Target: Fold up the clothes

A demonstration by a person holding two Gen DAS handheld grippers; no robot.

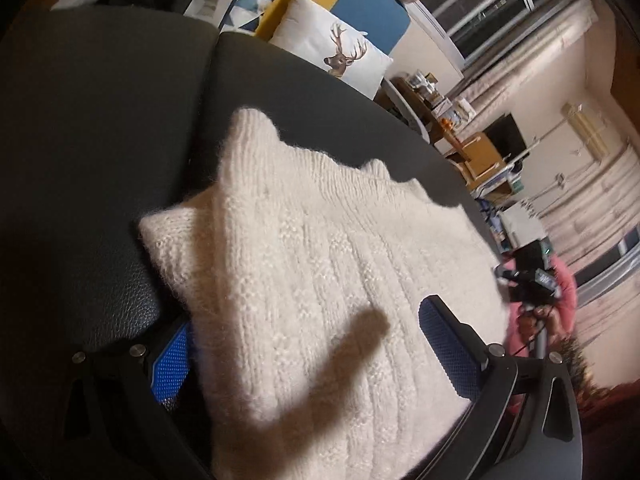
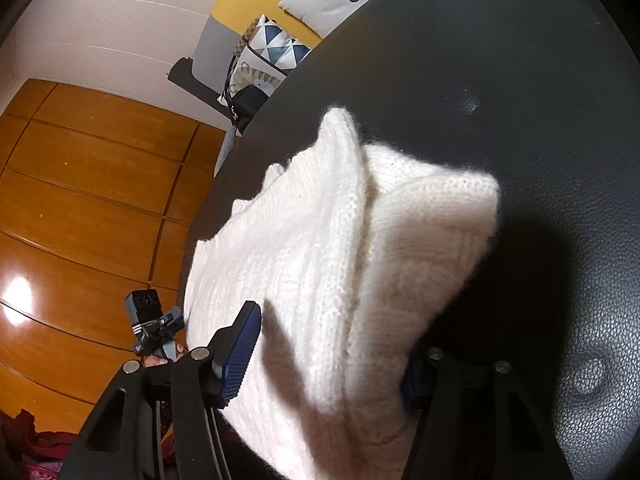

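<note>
A cream knitted sweater [image 1: 320,264] lies folded on a black leather seat [image 1: 100,120]. My left gripper [image 1: 304,320] stands open around the sweater's near end. Its left blue pad [image 1: 172,360] is at the sweater's left edge, partly tucked beside it, and the right pad [image 1: 448,348] rests over the knit. In the right wrist view the sweater [image 2: 320,248] shows a thick folded layer on its right side. My right gripper [image 2: 332,332] is open wide across it. One finger [image 2: 240,352] is over the knit, and the other finger [image 2: 412,380] is mostly hidden behind the fold.
A deer-print pillow [image 1: 336,48] and a triangle-pattern cushion [image 2: 276,44] lie beyond the seat. The seat edge drops to a wooden floor [image 2: 80,200] with red cloth [image 2: 48,440] on it. A person's pink sleeve [image 1: 564,292] shows at the right. Desks and boxes [image 1: 480,152] stand farther off.
</note>
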